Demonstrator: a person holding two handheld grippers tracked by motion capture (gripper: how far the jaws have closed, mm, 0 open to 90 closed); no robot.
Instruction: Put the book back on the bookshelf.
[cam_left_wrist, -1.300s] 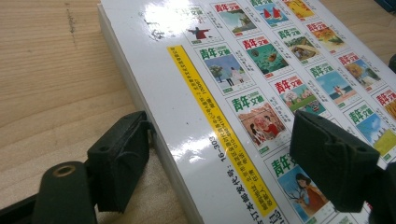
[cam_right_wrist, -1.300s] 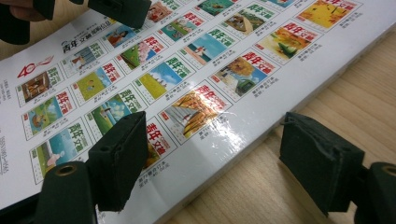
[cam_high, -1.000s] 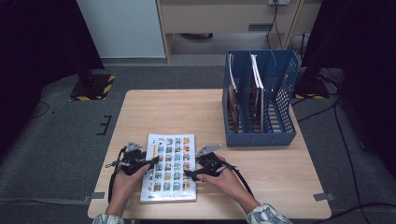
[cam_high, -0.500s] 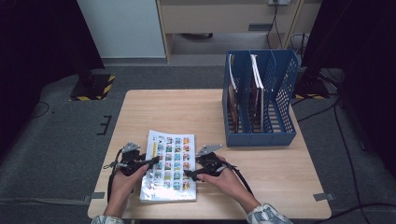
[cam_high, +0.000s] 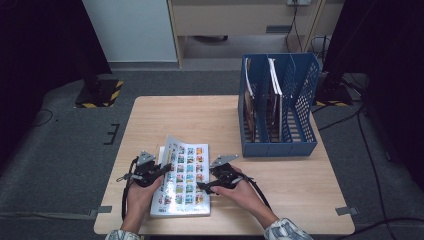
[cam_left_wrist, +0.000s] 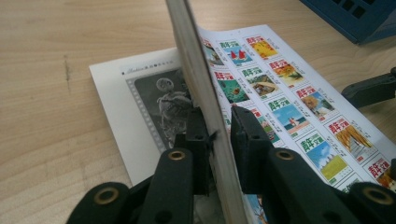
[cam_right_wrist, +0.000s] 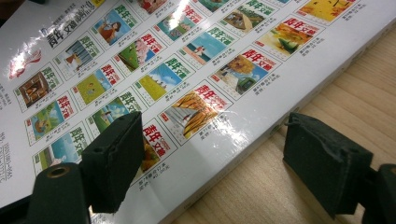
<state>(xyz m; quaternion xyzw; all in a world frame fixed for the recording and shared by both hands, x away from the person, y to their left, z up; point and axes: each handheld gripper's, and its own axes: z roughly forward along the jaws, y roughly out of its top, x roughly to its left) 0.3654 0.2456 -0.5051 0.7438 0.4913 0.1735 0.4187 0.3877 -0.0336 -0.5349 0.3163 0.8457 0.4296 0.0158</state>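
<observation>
A magazine with rows of small colourful pictures on its cover lies near the table's front edge. My left gripper is at its left edge. In the left gripper view its jaws have just been closing, and the left gripper is shut on the raised cover and a few pages, which stand up on edge. A black-and-white inner page is laid bare underneath. My right gripper stands open astride the magazine's right edge, one jaw over the cover, the other over the wood.
A blue file rack holding a few upright books stands at the table's back right. Bare wooden tabletop stretches behind the magazine. Dark floor and cables surround the table.
The left jaws have closed onto the magazine's left edge, and the cover has curled up off the page beneath. The right hand stays put.
</observation>
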